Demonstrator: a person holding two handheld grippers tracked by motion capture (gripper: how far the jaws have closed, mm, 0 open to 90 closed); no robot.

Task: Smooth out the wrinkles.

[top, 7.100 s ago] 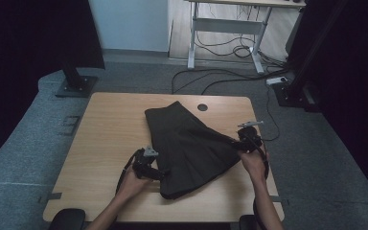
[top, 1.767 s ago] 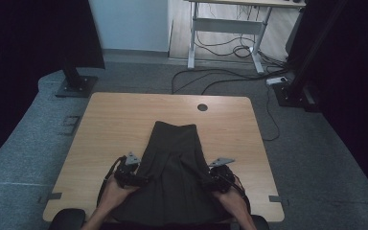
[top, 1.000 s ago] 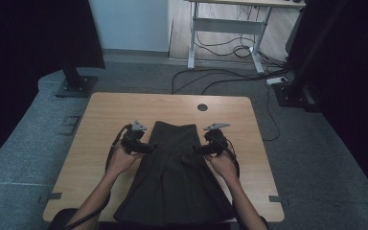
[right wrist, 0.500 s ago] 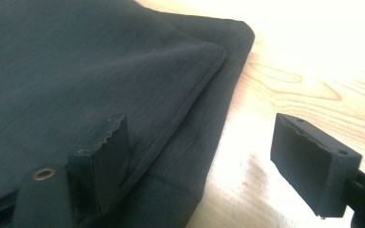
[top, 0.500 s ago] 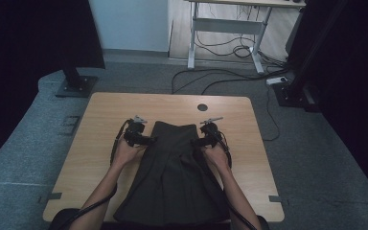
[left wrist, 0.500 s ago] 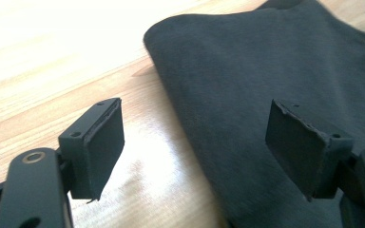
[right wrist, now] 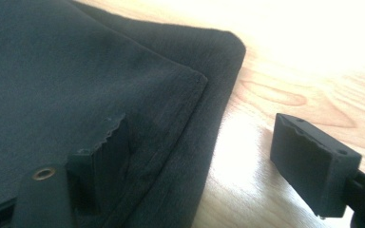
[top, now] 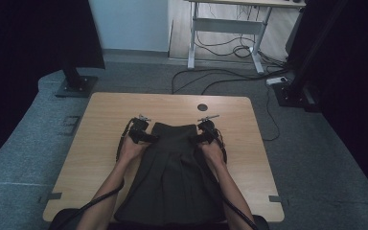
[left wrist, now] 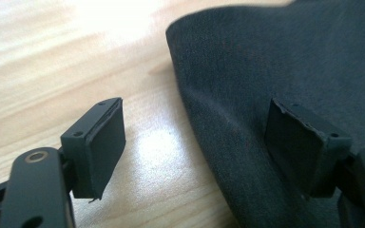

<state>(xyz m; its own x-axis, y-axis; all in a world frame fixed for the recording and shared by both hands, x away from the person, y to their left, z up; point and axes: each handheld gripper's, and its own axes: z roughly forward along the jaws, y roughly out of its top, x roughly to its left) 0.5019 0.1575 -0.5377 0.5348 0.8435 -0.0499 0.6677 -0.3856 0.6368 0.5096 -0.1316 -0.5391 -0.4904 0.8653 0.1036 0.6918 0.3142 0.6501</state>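
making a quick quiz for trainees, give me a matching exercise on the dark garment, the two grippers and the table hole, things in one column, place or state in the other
Things:
1. dark garment
2. left gripper
3. right gripper
4. round hole in the table

Places or states:
A. open, straddling the garment's far right corner edge
B. lying flat, spread toward the near table edge
C. beyond the garment, on bare wood
D. open, straddling the garment's far left corner edge

Pairs: 1-B, 2-D, 3-A, 4-C
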